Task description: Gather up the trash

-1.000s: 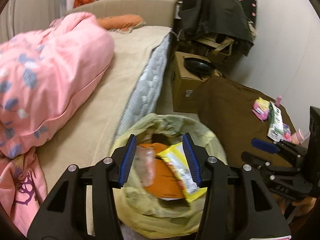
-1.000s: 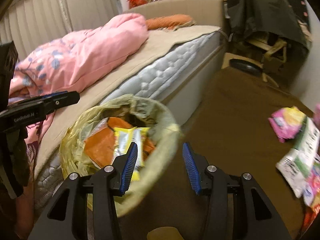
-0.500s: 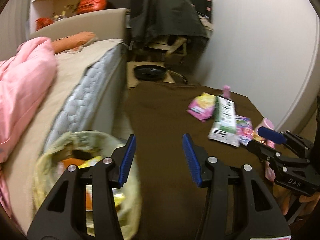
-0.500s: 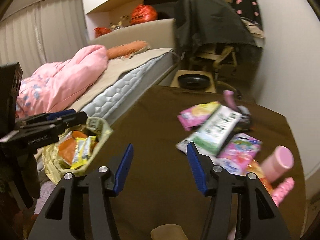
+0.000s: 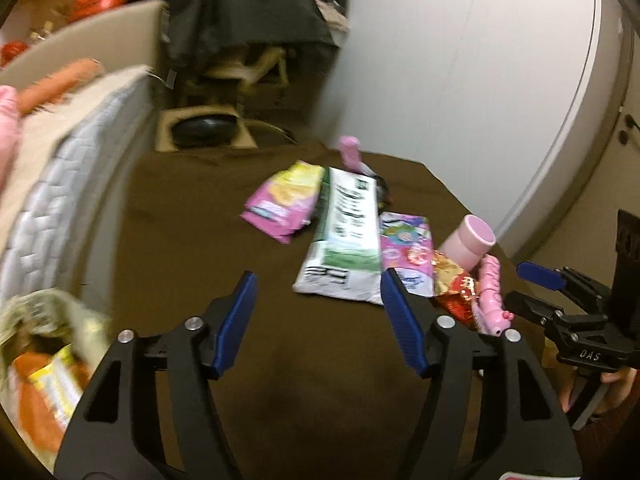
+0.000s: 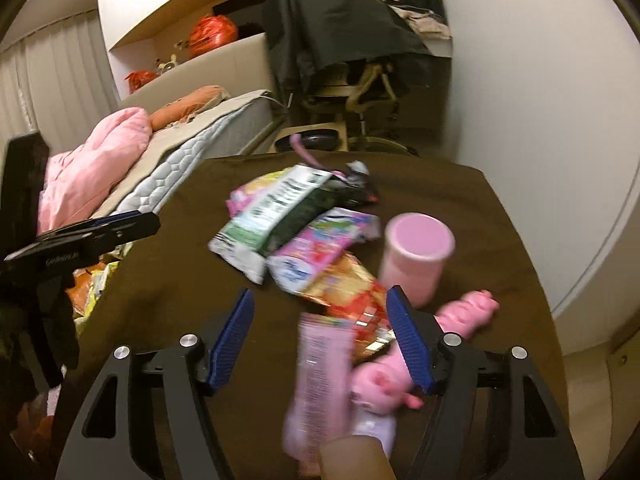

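Both grippers hover over a brown-covered table [image 5: 192, 240] strewn with wrappers. My left gripper [image 5: 318, 292] has its jaws opening, and only bare cloth and the near corner of a green-and-white packet [image 5: 344, 240] show between them. My right gripper [image 6: 320, 300] is opening too, above a red-and-yellow snack wrapper [image 6: 348, 288] and a blurred pink tube [image 6: 320, 380], its pads touching neither. A pink-and-yellow packet [image 5: 286, 204] and a colourful pink packet [image 6: 316, 248] lie in the pile. The yellowish trash bag [image 5: 40, 360] holding orange and yellow wrappers sits at the lower left.
A pink cup [image 6: 416, 256] and a pink toy [image 6: 464, 316] stand to the right of the wrappers. A bed with a pink duvet [image 6: 100, 160] runs along the left. A covered chair [image 6: 340, 40] and a box with a black pan [image 5: 204, 130] stand behind the table.
Both grippers swung right, from over the trash bag to over the table's pile of wrappers. Both sets of jaws stand wider than before. The bag has slid to the left edge.
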`<state>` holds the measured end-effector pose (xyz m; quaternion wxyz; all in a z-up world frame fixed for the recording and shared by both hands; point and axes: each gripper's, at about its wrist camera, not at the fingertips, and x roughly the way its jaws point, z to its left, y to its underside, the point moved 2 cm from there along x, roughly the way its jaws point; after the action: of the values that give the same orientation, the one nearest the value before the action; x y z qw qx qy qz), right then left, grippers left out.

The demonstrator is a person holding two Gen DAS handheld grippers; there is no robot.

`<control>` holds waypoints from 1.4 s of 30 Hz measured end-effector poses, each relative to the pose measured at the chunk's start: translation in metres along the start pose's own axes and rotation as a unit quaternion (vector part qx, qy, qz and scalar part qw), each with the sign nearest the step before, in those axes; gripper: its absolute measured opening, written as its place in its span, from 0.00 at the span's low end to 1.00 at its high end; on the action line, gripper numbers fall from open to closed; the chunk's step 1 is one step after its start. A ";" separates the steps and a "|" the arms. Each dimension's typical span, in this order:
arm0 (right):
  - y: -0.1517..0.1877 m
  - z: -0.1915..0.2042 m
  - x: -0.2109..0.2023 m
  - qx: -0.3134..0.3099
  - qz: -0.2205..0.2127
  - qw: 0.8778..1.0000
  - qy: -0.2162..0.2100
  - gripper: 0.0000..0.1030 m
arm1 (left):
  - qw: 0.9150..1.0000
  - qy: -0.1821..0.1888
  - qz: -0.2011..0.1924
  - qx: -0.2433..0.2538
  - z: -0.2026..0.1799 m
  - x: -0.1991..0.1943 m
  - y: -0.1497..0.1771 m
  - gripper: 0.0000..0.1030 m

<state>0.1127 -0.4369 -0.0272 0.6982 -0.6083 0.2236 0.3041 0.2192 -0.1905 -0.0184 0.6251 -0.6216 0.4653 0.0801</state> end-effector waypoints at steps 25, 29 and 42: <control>0.018 -0.091 0.013 0.030 0.008 0.997 0.072 0.64 | 0.988 -0.008 0.036 0.153 -0.094 0.178 -0.128 0.68; 0.022 -0.100 0.012 0.045 0.007 0.997 0.068 0.64 | 0.973 -0.041 0.136 0.184 -0.101 0.230 -0.116 0.53; 0.019 -0.091 0.008 0.046 -0.007 0.997 0.053 0.64 | 0.988 0.014 0.118 0.102 -0.079 0.153 -0.089 0.01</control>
<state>0.1105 -0.5245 -0.0606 0.7147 -0.5924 0.2702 0.2556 0.3261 -0.3500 -0.0436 0.6643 -0.4966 0.5502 0.0968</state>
